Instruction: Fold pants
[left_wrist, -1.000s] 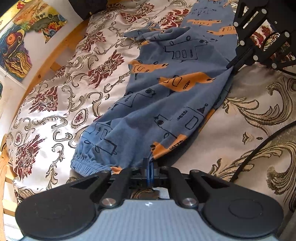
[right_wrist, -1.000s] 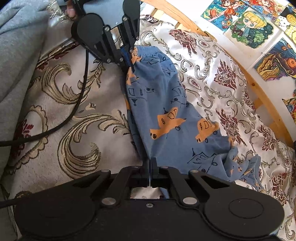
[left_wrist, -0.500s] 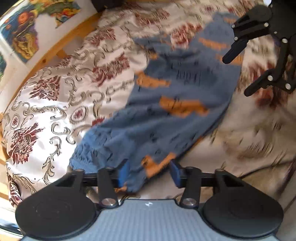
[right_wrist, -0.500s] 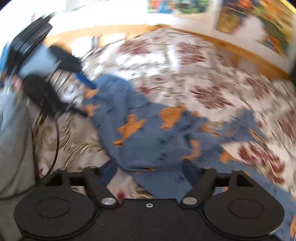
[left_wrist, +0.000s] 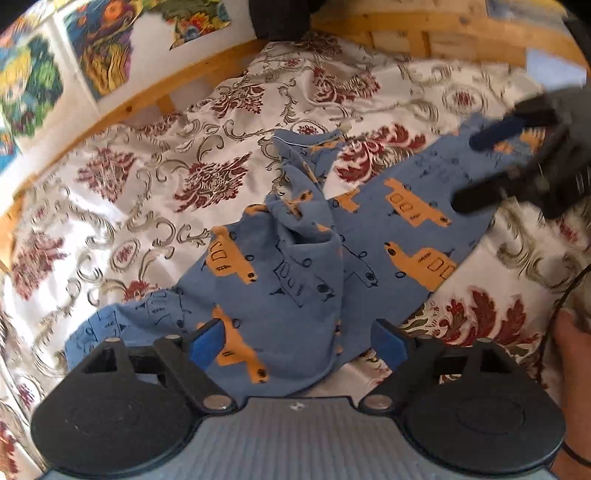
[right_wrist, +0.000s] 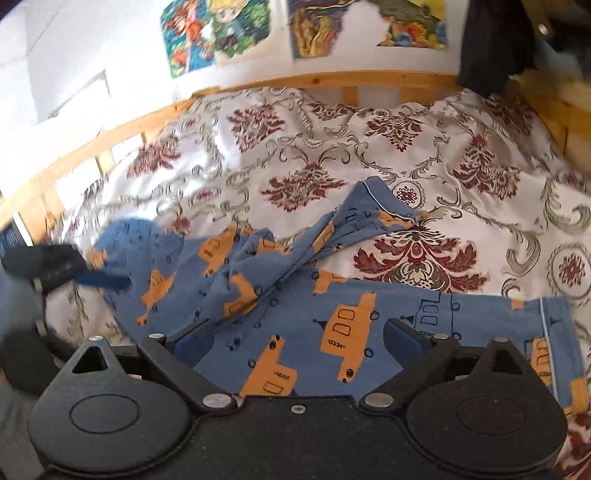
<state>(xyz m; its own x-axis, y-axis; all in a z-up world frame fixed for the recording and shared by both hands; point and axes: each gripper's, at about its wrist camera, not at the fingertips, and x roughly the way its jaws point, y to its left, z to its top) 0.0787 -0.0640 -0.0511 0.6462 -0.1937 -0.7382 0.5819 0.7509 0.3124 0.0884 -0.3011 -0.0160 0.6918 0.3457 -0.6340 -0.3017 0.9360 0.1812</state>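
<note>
The blue pants (left_wrist: 295, 266) with orange vehicle prints lie loosely doubled over and rumpled on the bedspread, one hem (right_wrist: 384, 206) sticking out toward the headboard side. My left gripper (left_wrist: 297, 345) hovers over the near edge of the cloth. Its jaws are opening and its blue pads press on nothing. My right gripper (right_wrist: 297, 339) hangs above the flatter leg (right_wrist: 332, 325), jaws also opening, with cloth below them but not gripped. In the left wrist view the right gripper (left_wrist: 469, 171) shows blurred at the upper right. One blue pad (right_wrist: 105, 280) of the left gripper appears at the left of the right wrist view.
A patterned cream and maroon bedspread (right_wrist: 369, 147) covers the bed. A wooden rail (right_wrist: 258, 88) runs along the far side below colourful posters (right_wrist: 221, 29). A dark garment (right_wrist: 495, 44) hangs at the corner. A person's hand (left_wrist: 570, 354) and a black cable (left_wrist: 569, 291) are at the right.
Both grippers were shut on the pants' edge a second ago. Both have since let go, opened wide, rolled and pulled up and away, leaving the pants rumpled on the bed.
</note>
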